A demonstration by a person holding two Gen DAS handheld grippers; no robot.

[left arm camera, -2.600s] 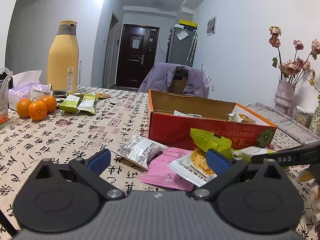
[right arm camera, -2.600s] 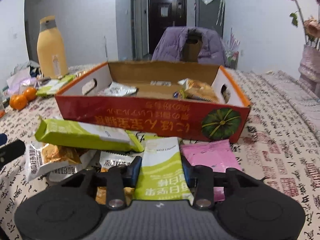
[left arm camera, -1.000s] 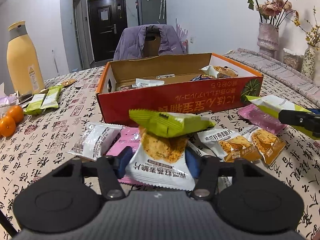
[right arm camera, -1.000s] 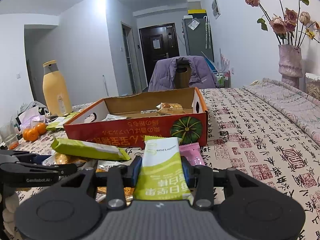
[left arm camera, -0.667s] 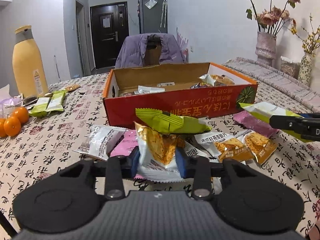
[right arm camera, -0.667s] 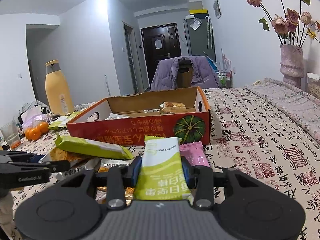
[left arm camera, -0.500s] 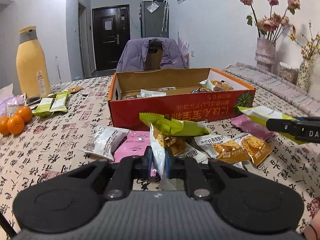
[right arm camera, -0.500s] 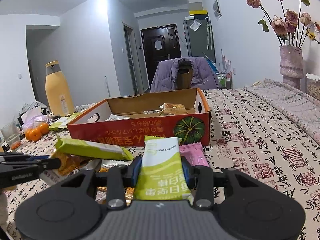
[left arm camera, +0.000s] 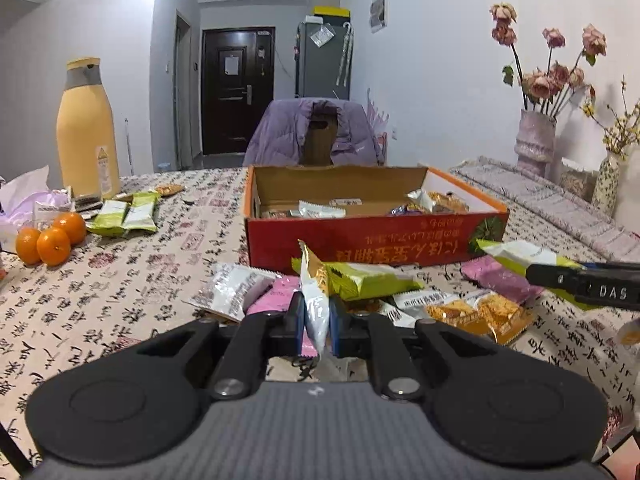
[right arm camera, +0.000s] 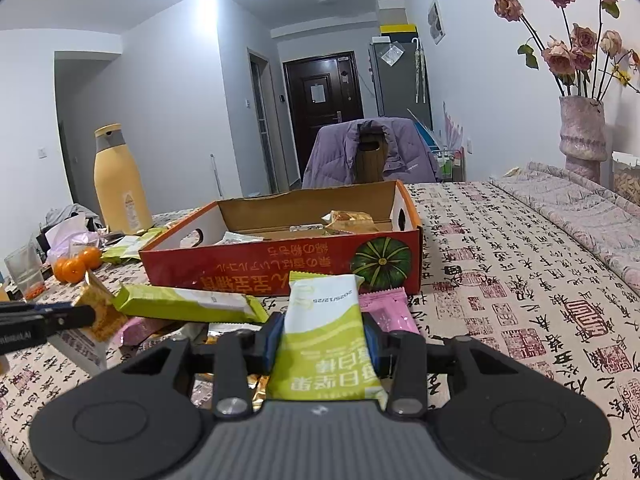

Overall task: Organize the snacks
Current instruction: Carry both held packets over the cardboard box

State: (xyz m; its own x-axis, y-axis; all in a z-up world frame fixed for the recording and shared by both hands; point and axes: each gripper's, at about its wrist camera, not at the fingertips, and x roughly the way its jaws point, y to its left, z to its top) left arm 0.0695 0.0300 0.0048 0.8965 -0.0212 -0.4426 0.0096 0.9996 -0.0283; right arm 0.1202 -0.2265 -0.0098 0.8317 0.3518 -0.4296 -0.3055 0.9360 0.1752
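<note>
My left gripper [left arm camera: 316, 322] is shut on a white and gold cracker packet [left arm camera: 314, 292], squeezed edge-on and lifted above the pile. My right gripper [right arm camera: 323, 338] is shut on a green and white snack packet [right arm camera: 326, 340], held above the table. An open red cardboard box [left arm camera: 372, 242] with a few snacks inside stands behind the pile; it also shows in the right wrist view [right arm camera: 280, 272]. Loose packets lie in front of it: a long green bar [right arm camera: 188, 304], a pink packet [right arm camera: 386, 312], a white packet [left arm camera: 232, 290] and orange cracker packets [left arm camera: 476, 314].
A tall yellow bottle [left arm camera: 86, 132], three oranges [left arm camera: 50, 236] and two green packets [left arm camera: 128, 214] sit at the left. A glass [right arm camera: 24, 270] stands at the far left. A vase of dried roses [right arm camera: 582, 136] and a chair draped with a purple jacket [left arm camera: 316, 132] are behind.
My left gripper closed on the cracker packet, squeezed it flat and lifted it off the pile. My right gripper kept its green packet and rose a little.
</note>
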